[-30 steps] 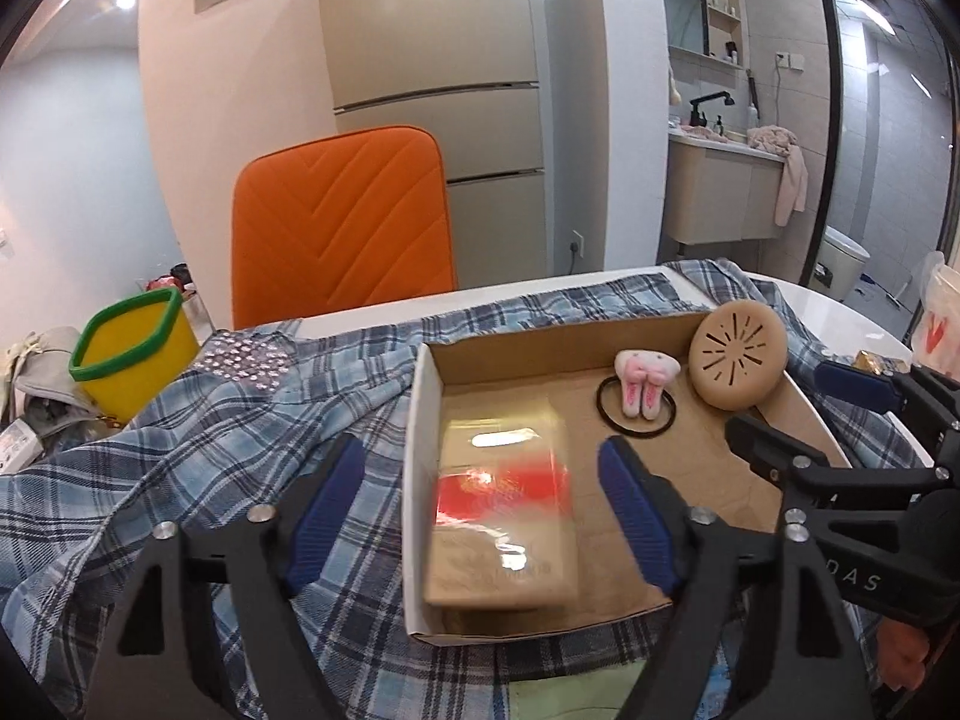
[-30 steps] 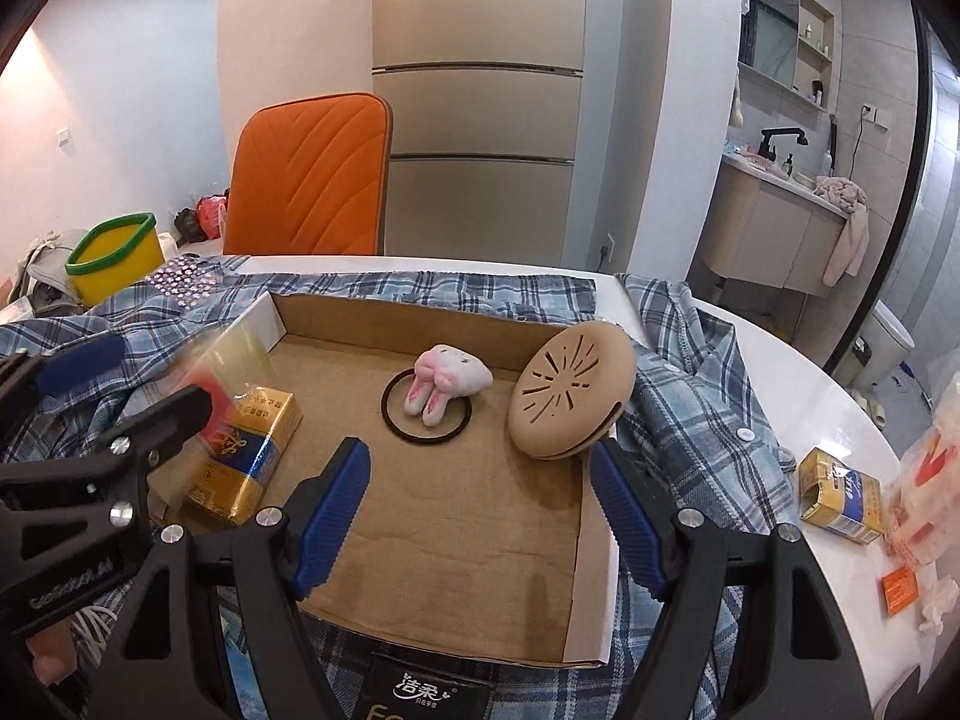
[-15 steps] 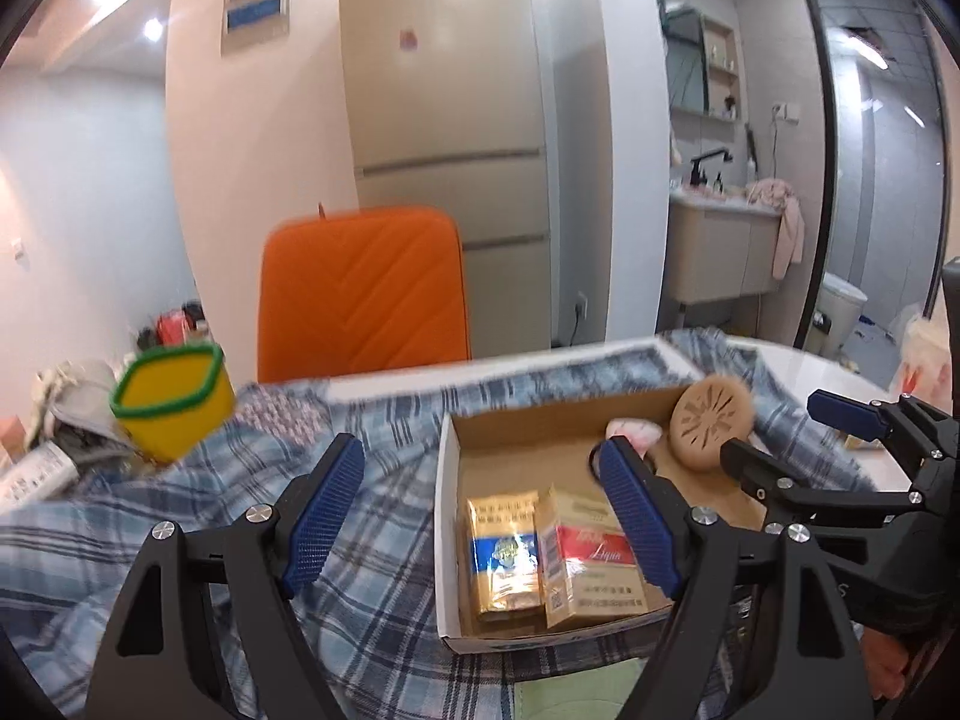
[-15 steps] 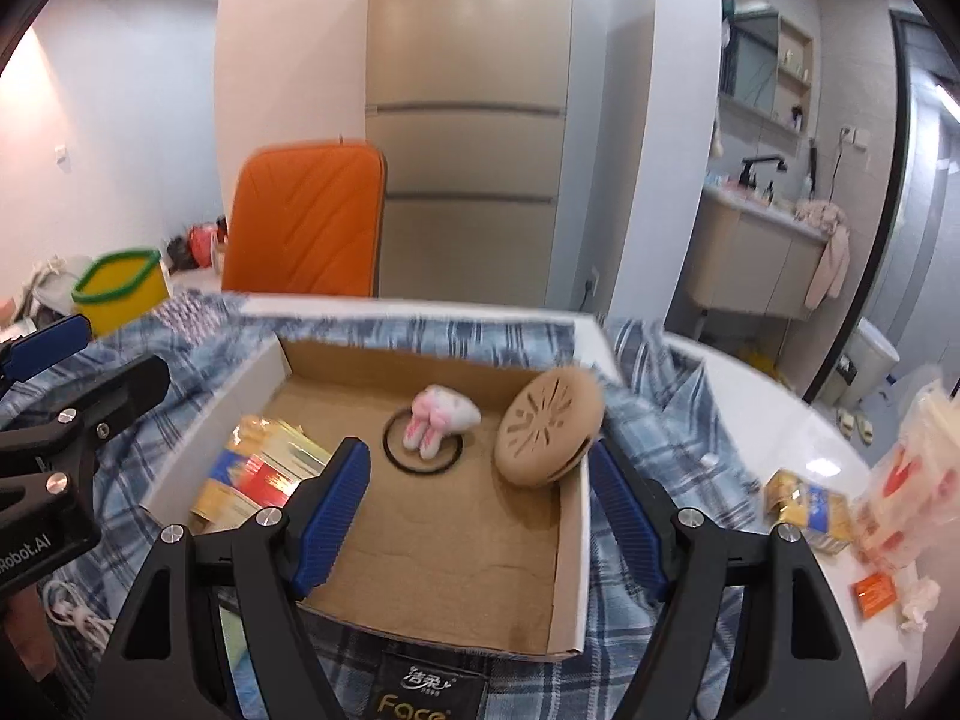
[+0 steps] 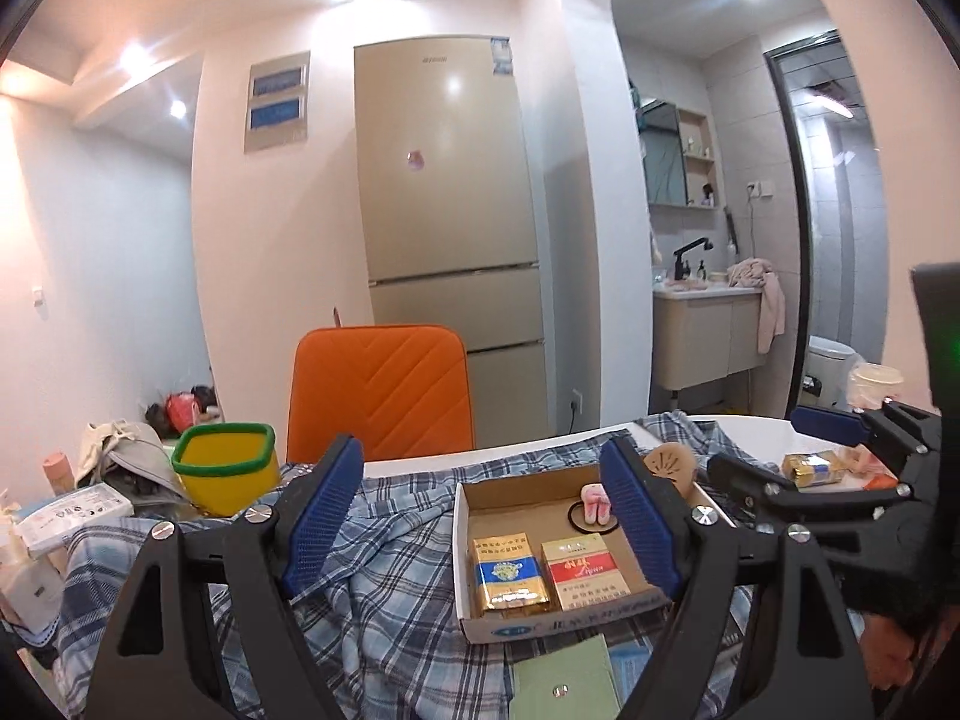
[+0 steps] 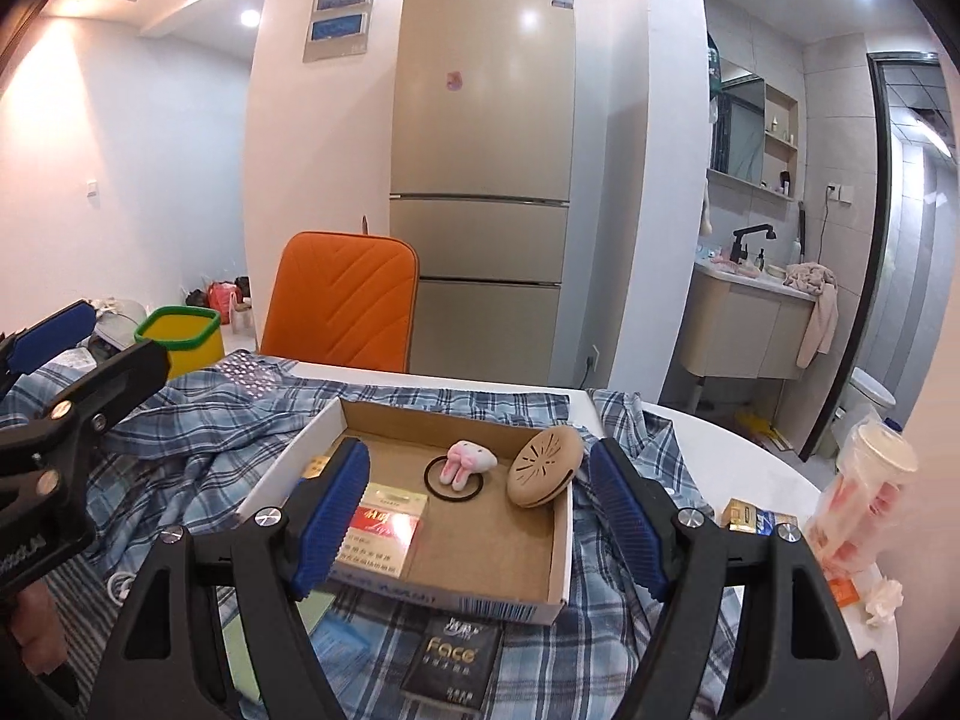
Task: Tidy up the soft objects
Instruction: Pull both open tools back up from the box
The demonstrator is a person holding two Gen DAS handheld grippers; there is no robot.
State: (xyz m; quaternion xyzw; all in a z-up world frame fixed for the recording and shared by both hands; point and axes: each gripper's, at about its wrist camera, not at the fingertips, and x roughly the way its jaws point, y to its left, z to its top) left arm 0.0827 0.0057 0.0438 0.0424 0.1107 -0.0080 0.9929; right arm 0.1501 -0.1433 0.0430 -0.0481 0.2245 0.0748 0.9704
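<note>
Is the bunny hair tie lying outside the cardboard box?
No, the bunny hair tie lies on the floor of the cardboard box.

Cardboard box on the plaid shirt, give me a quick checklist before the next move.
1. Left gripper empty, jaws opening: ok.
2. Right gripper open and empty: ok.
3. Gold pack and red pack flat, side by side in the cardboard box: ok.
4. Bunny hair tie and tan round pad inside the box: ok.
5. Gold pack on the white table boxed: not ok.
6. Plaid shirt folded: not ok.
</note>
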